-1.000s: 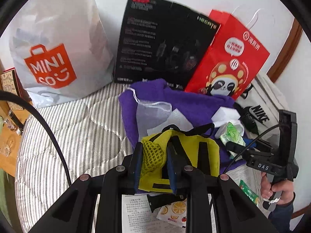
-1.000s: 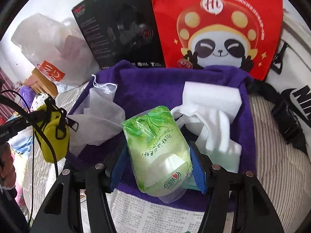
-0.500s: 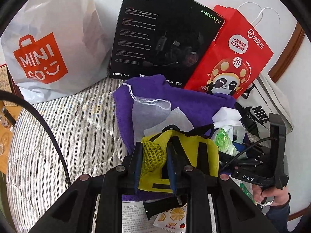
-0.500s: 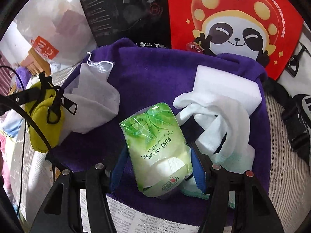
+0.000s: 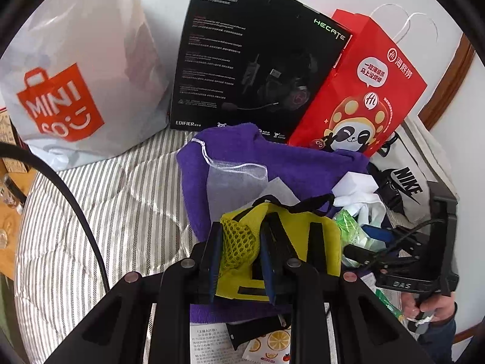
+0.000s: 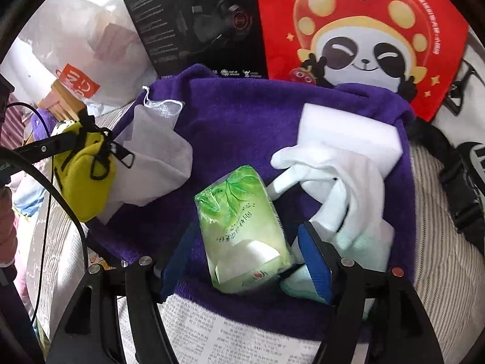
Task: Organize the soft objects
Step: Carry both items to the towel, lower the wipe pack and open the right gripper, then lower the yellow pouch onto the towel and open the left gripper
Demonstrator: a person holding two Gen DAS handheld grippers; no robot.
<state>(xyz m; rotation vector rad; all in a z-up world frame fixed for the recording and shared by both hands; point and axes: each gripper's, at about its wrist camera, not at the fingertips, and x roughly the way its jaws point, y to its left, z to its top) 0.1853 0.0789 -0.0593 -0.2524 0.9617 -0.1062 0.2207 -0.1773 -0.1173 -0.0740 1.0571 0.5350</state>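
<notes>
1. Left gripper (image 5: 238, 250) pinches the mesh corner of a yellow pouch (image 5: 291, 242), holding it above the purple towel (image 5: 272, 163).
2. Right gripper (image 6: 247, 253) has its jaws spread on either side of a green tissue pack (image 6: 242, 227) that lies on the towel.
3. White gloves (image 6: 348, 188) and a white sponge block (image 6: 348, 133) lie just right of the pack; a mesh drawstring bag (image 6: 151, 151) lies to its left.

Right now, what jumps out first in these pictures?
The red panda bag stands at the back beside a black headset box. In front, a green tissue pack lies on the purple towel between the right gripper's spread fingers, while the left gripper pinches a yellow pouch.
</notes>
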